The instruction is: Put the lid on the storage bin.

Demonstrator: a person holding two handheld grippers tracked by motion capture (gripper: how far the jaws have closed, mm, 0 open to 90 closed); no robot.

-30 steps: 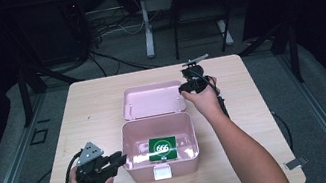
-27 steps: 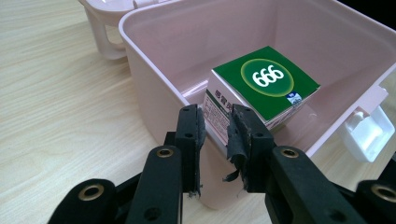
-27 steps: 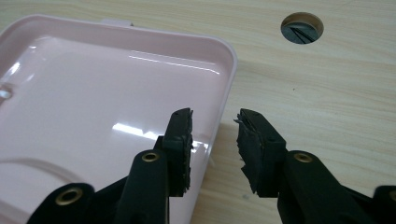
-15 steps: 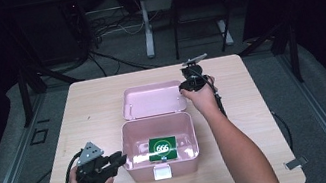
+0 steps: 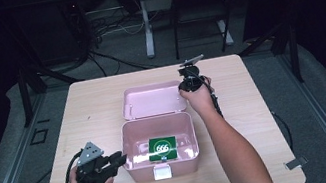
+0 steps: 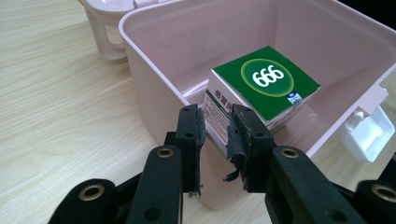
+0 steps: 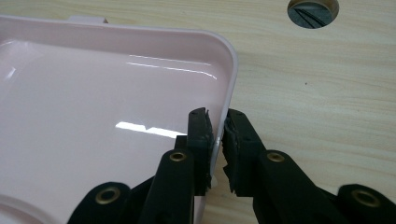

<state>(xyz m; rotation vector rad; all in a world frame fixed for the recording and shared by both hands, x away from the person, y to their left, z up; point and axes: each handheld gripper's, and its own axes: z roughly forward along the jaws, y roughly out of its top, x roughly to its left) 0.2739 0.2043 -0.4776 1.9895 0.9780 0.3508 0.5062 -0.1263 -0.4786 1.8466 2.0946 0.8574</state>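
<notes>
A pink plastic box (image 5: 140,172) stands open mid-table, its lid (image 5: 152,101) folded back flat behind it. Inside lies a green carton (image 5: 163,148) marked 666, also the carton (image 6: 266,79) close up. My left gripper (image 5: 121,159) is shut on the box's left wall (image 6: 154,84), one jaw inside and one outside, the left gripper (image 6: 215,126) gripping just under the rim. My right gripper (image 5: 184,87) sits at the lid's right edge. Its jaws have just been closing, and the right gripper (image 7: 217,126) now pinches the lid's rim (image 7: 231,79).
A white latch (image 6: 369,133) sticks out from the box's front wall. A round cable hole (image 7: 313,10) is cut in the wooden table (image 5: 260,105) beyond the lid. Bare wood lies left and right of the box. Cables trail from both grippers.
My right gripper has sunk slightly onto the lid's right edge. The left hand, the box and the carton have stayed put.
</notes>
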